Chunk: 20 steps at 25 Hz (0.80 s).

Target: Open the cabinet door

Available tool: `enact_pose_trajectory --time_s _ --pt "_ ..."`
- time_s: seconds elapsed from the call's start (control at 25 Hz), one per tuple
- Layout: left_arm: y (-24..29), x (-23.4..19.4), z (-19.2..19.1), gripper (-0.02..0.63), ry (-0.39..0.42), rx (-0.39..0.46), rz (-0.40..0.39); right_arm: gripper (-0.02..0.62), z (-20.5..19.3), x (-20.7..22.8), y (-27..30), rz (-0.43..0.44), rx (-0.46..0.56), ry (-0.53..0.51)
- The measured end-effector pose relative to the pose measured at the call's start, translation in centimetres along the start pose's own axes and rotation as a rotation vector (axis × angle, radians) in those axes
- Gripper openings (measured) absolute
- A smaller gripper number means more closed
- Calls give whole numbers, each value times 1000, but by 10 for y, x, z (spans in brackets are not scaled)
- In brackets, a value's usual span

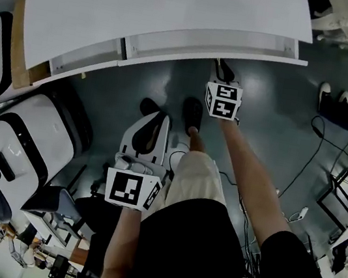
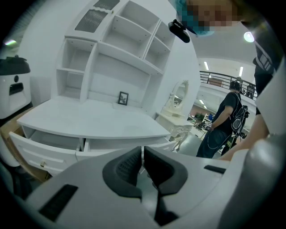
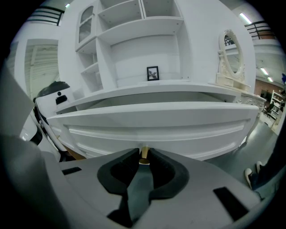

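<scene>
My right tool [image 3: 143, 157] clamps the brass knob [image 3: 144, 152] jutting toward me from the drawer front [image 3: 156, 120], which runs left to right; my left tool [image 2: 142, 159] is clenched, empty

Outstretched right gripper [image 3: 144, 151] pinches knob [image 3: 144, 156]; left gripper [image 2: 142, 153] closed, empty.

The right gripper [image 3: 143, 157] has its jaws pinched on a small brass knob [image 3: 144, 152] at the middle of a white drawer front [image 3: 156, 123]; the drawer stands out from the desk top; behind it, a framed picture [image 3: 153, 73] sits below the shelves; an oval mirror [image 3: 230, 56] stands at the right.
</scene>
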State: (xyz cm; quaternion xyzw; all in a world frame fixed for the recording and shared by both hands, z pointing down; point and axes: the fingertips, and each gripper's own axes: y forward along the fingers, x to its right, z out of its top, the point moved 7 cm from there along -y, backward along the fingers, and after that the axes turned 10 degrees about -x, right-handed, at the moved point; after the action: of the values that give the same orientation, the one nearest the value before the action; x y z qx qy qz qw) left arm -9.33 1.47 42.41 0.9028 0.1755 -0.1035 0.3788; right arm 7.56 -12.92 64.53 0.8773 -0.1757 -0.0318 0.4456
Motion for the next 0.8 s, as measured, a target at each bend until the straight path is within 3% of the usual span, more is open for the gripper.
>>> enact_pose_trajectory --time_s 0.8 --pt "-15 27 -14 34 18 8 -2 89 -60 -8 -45 14 -39 0"
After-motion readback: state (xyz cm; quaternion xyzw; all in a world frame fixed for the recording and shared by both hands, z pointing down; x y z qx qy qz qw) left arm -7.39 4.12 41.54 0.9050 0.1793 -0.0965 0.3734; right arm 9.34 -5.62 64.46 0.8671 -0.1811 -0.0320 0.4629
